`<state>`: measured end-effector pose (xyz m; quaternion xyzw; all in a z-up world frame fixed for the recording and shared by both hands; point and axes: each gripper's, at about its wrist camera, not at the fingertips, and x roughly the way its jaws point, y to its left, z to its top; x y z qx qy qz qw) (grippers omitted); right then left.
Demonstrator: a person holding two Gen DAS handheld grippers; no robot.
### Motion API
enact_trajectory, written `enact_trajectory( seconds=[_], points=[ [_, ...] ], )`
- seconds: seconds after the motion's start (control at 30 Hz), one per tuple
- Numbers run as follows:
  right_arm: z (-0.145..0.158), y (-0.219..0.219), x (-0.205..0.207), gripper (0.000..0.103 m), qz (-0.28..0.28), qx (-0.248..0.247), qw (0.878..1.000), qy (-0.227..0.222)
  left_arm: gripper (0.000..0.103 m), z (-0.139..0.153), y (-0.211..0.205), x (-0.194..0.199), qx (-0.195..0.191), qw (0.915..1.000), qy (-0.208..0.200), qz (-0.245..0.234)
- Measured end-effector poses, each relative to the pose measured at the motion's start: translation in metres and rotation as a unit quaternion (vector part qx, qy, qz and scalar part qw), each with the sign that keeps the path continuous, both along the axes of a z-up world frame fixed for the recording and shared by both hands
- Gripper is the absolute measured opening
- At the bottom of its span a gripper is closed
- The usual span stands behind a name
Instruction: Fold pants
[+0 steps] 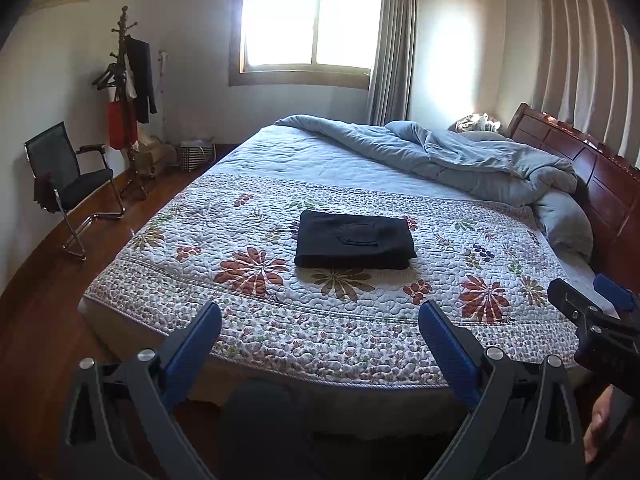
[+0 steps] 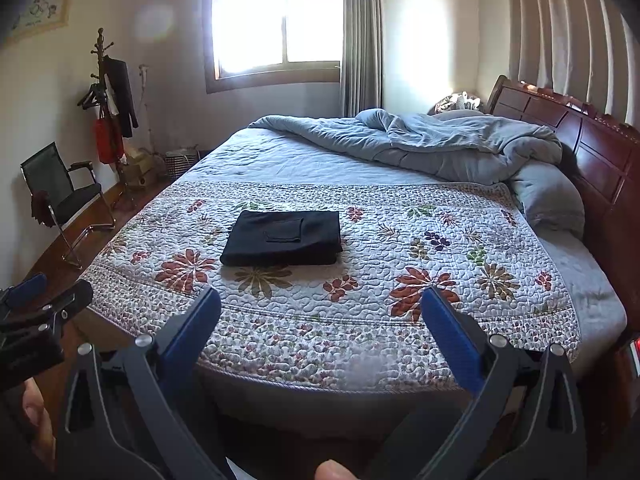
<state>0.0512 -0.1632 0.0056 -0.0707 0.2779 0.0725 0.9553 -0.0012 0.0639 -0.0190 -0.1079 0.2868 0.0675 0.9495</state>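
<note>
Both claws, left claw and right claw, gape wide, holding nothing. Ahead of them, well apart, the folded black pants lie on the bed's floral quilt.

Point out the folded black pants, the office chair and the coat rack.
folded black pants [image 1: 354, 242]: left wrist view, middle of the top layer, by the pocket.
office chair [image 1: 82, 184]: left wrist view, on the seat.
coat rack [image 2: 101, 64]: right wrist view, upper pole.
</note>
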Motion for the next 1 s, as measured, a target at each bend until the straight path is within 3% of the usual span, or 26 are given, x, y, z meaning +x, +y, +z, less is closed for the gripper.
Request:
enact_trajectory(
  seconds=[1.0],
  points=[
    [-0.0080, 0.0009, 0.0040, 0.100, -0.001, -0.002, 1.000, 0.008, 0.099, -0.0013, -0.0006, 0.0019, 0.012, 0.9999, 0.003, 0.005]
  ],
)
